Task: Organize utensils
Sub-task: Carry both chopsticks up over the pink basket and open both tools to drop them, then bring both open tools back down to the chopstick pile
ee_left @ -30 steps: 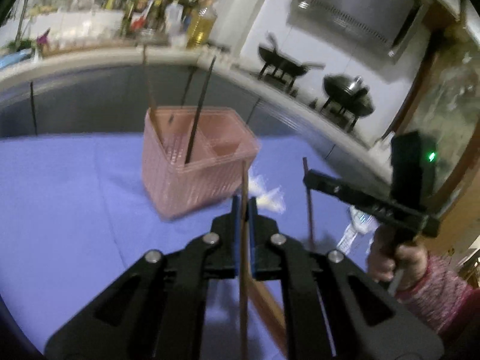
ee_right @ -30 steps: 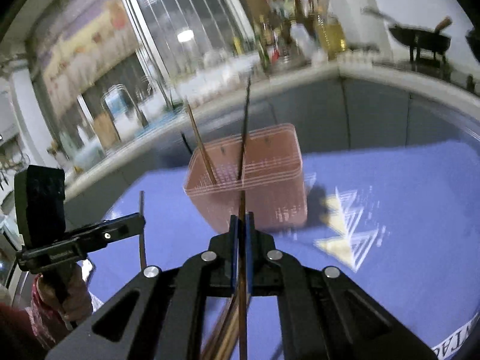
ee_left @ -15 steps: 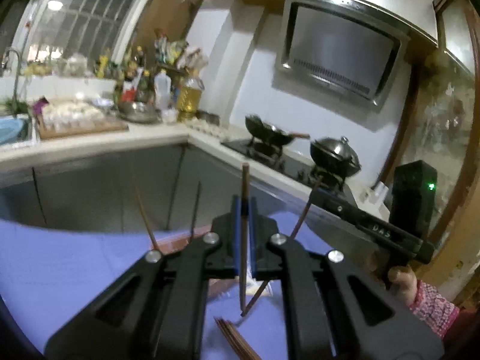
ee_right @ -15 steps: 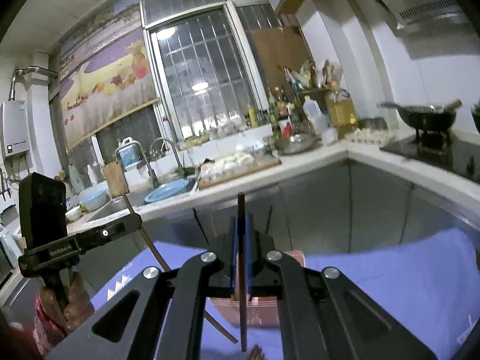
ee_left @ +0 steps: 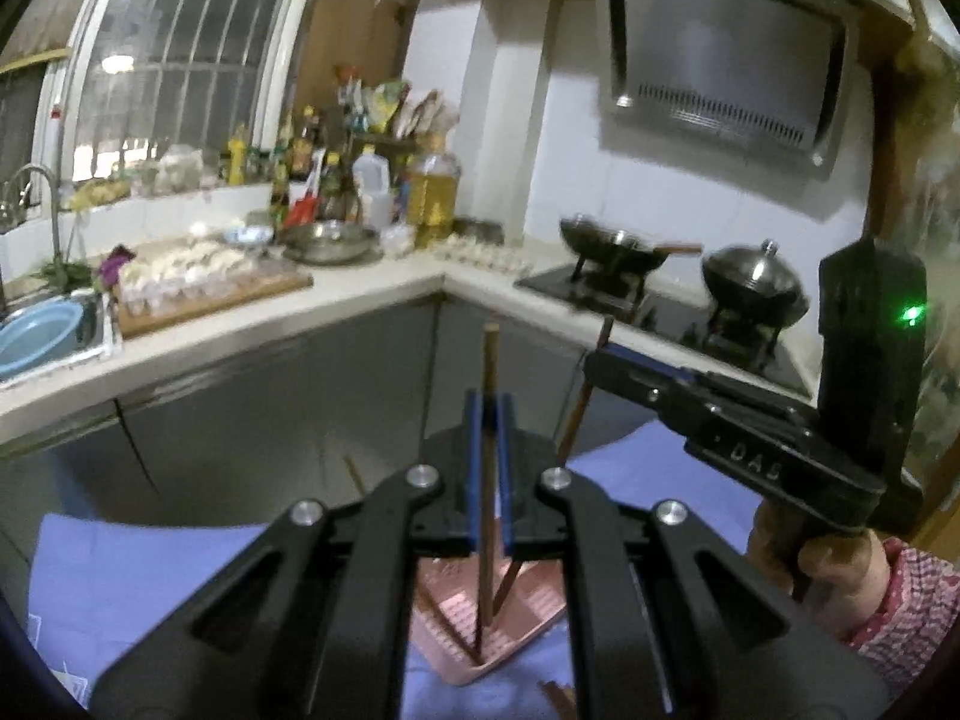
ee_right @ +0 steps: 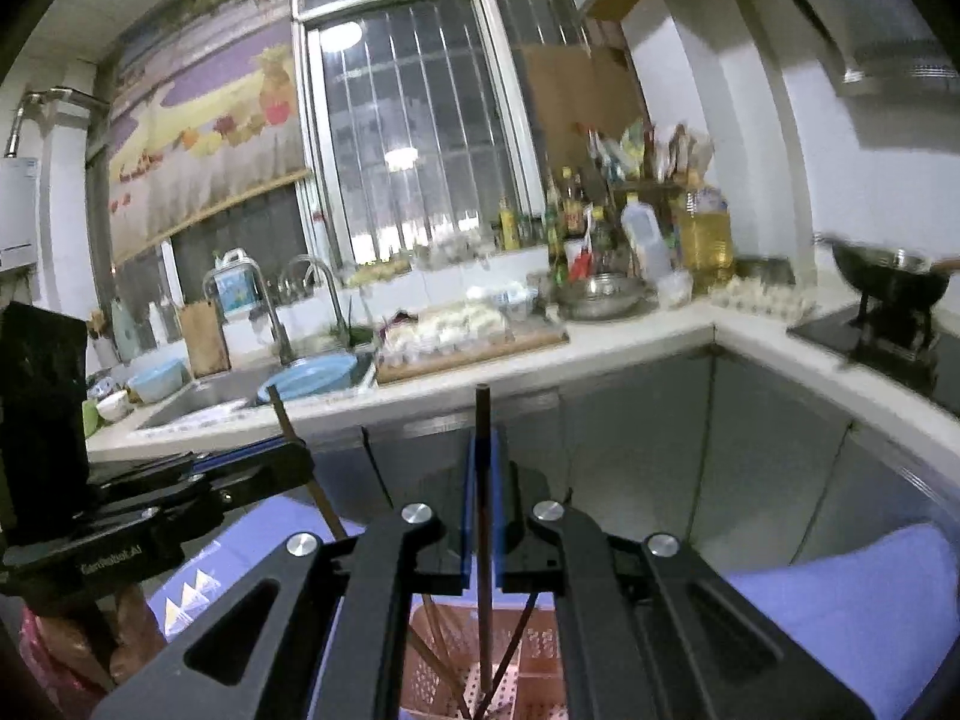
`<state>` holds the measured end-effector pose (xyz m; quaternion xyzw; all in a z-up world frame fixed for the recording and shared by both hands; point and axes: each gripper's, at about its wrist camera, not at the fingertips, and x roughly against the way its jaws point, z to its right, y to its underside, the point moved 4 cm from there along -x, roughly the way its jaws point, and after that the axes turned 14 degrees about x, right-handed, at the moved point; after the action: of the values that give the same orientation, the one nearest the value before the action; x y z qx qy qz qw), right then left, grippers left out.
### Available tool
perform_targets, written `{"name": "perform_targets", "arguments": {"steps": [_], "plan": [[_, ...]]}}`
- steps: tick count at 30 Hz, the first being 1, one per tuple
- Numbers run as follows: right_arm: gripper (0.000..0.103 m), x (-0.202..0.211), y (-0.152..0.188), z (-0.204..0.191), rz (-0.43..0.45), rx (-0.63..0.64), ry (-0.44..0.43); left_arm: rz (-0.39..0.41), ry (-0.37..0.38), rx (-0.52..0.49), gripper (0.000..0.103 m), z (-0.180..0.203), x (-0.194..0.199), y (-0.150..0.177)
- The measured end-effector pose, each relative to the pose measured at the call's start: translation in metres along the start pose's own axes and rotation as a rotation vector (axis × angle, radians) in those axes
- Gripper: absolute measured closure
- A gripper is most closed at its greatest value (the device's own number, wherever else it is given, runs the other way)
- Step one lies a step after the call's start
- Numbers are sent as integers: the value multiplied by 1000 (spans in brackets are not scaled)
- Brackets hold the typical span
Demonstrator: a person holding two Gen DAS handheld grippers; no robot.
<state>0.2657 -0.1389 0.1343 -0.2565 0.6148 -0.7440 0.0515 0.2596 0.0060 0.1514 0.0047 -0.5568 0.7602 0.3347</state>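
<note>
My left gripper (ee_left: 489, 405) is shut on a brown chopstick (ee_left: 487, 480) held upright; its lower tip reaches into the pink perforated basket (ee_left: 510, 630) below. My right gripper (ee_right: 482, 441) is shut on a dark chopstick (ee_right: 483, 510), also upright, with its tip inside the same basket (ee_right: 534, 678). Other chopsticks lean in the basket. Each gripper shows in the other's view: the right one (ee_left: 600, 354) with its chopstick slanting down, the left one (ee_right: 294, 450) likewise.
The basket stands on a purple cloth (ee_left: 120, 576) over the table. More loose chopsticks (ee_left: 555, 702) lie on the cloth by the basket. Beyond are grey cabinets, a counter with sink (ee_right: 240, 396), a cutting board and woks (ee_left: 612, 240) on a stove.
Both grippers have risen and come over the basket with their chopsticks tilted upright; the basket went from ahead of the fingers to below them, with both tips now inside it.
</note>
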Motion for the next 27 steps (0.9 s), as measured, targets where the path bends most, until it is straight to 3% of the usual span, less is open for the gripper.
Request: {"name": "perform_targets", "arguments": {"steps": [7,9,12,17,19,23,27], "plan": [[97,-32,44,-4,-115,-53,-18,-128,-71,32,98,-20,-49,44],[96,-31,48,-4,-117,-72,0,-152,-90,51,93,-22,-54,53],[92,-22,47,-2,-94,-93,22,-122,-98,85,78,-22,-42,56],[60,15,42,2,-23,-125,23,-19,-101,129,77,-17,6,55],[58,37,45,2,10,-134,24,15,-96,139,77,-15,28,63],[58,82,88,-8,-8,-149,43,3,-96,151,77,-14,62,108],[58,106,166,-29,-147,-157,65,-139,-126,187,77,-23,62,178]]}}
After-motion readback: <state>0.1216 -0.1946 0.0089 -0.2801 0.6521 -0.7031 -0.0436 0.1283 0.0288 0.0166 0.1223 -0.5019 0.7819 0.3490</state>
